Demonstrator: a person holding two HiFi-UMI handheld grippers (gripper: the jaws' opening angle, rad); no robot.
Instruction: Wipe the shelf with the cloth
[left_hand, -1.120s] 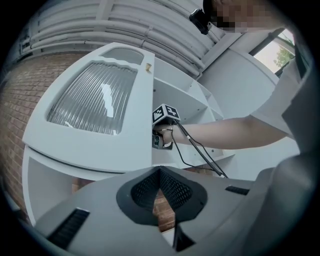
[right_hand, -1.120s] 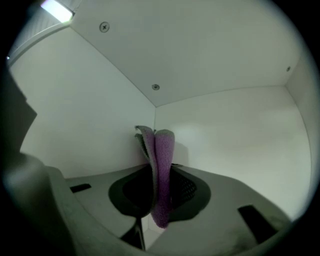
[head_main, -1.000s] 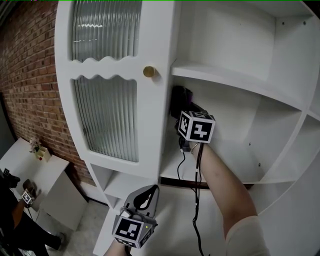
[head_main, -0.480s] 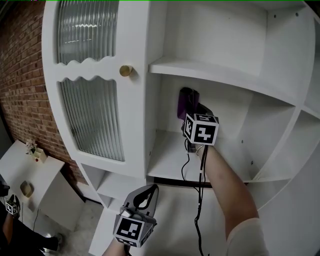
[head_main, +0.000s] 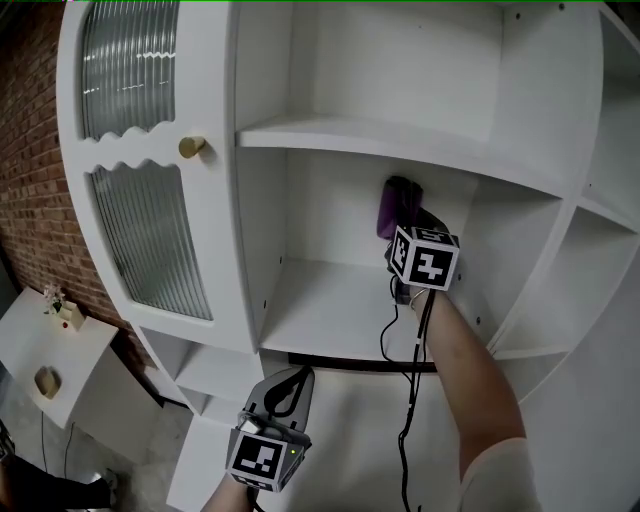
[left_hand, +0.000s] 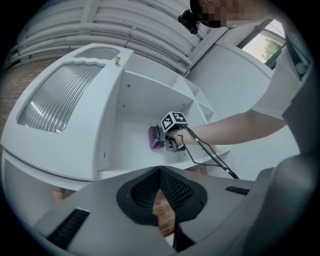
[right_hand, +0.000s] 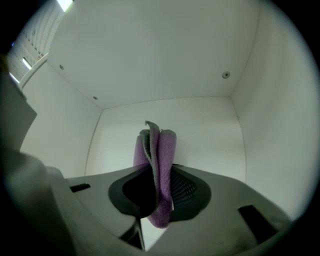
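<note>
Purple cloth (right_hand: 159, 165), folded and standing upright, clamped tight between the jaws of the right gripper (head_main: 405, 228), deep in the open middle compartment, close to its back wall (head_main: 335, 210) and clear above the white shelf board (head_main: 320, 315). Black cable (head_main: 408, 400) hanging from that gripper down past the forearm (head_main: 468, 365). To the left, a ribbed-glass door (head_main: 140, 230) with a brass knob (head_main: 192, 147), and beyond it a brick wall (head_main: 25, 170). Low in front of the cabinet (head_main: 350, 435), the left gripper (head_main: 300, 378), jaws closed on each other with nothing between

No text can be read (only square markers (head_main: 430, 262)).
</note>
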